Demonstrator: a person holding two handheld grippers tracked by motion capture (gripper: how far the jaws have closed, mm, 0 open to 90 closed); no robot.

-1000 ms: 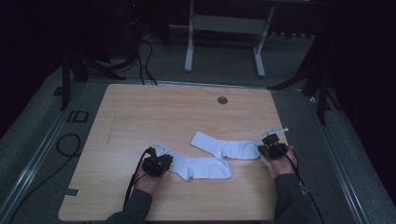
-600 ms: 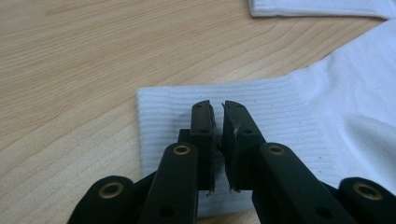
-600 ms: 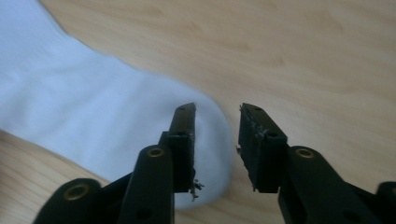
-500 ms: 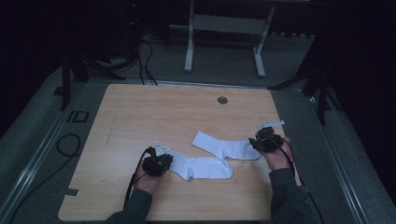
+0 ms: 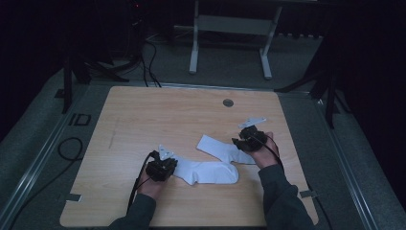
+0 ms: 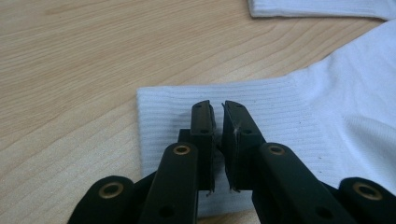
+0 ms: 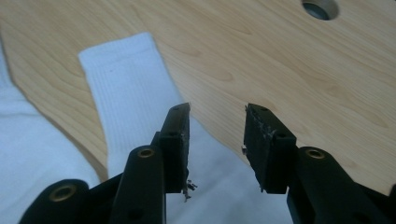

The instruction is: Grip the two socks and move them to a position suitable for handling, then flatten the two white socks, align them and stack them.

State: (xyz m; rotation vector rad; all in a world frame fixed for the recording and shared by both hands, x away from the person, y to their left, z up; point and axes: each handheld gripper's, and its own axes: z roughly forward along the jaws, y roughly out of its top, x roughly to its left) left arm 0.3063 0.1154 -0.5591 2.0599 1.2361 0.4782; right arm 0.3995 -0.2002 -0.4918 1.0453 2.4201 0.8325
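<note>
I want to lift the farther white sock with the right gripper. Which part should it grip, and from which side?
Probably the ribbed cuff: this sock lies flat, and the cuff's straight edge rests on bare table. The open right gripper could slide in from that end, low along the wood.

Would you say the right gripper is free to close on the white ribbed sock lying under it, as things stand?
Probably yes. The right gripper has just been opening, and nothing sits between its jaws. The upper white ribbed sock lies flat just below them on the bare wooden table, with nothing in the way.
</note>
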